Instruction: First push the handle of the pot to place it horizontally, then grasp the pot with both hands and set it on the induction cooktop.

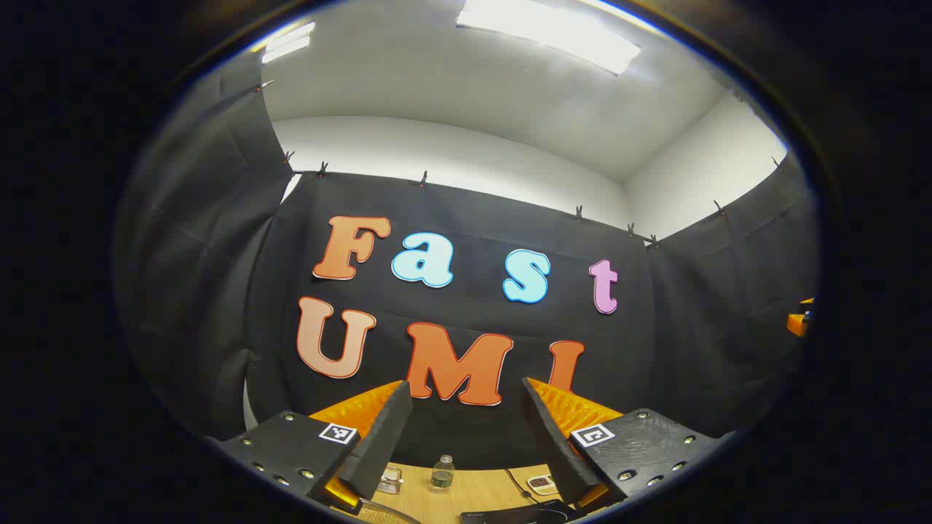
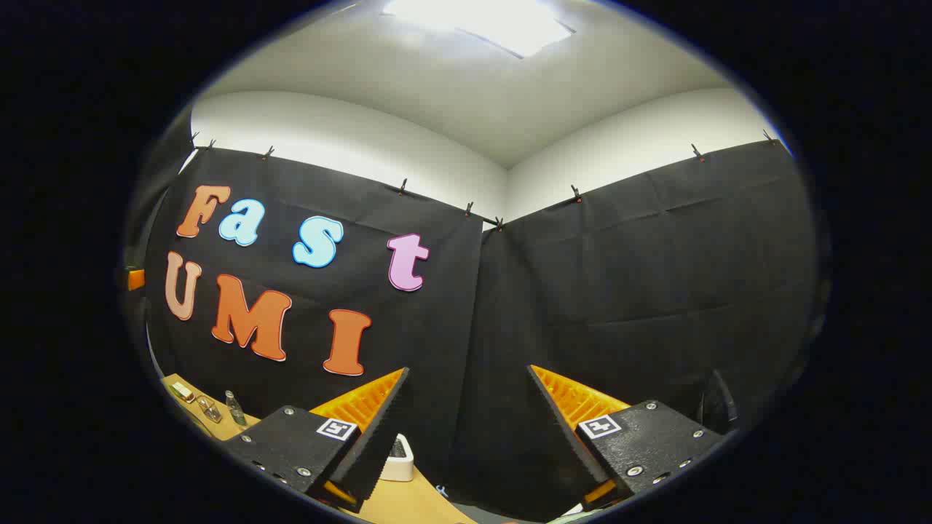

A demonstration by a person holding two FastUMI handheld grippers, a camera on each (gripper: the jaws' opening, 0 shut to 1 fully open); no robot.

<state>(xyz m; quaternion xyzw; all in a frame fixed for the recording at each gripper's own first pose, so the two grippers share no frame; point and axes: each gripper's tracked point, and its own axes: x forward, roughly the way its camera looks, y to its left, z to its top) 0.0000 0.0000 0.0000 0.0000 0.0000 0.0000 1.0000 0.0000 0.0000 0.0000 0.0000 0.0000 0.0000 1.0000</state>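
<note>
Both grippers are tilted up toward the booth's black cloth wall, high above the table. In the left gripper view my left gripper [image 1: 466, 386] is open with nothing between its fingers. Low between them lies the edge of a flat black slab [image 1: 520, 515], which looks like the induction cooktop. A pale, textured curved rim [image 1: 378, 515] peeks in at the bottom left; I cannot tell what it is. In the right gripper view my right gripper [image 2: 468, 371] is also open and empty.
A wooden table [image 1: 480, 491] carries a small clear bottle [image 1: 442, 471], a small box [image 1: 391, 480], a keypad-like device [image 1: 542, 484] and a thin cable. The right gripper view has the bottle [image 2: 234, 409] far left and a white block [image 2: 399, 455] by the left finger.
</note>
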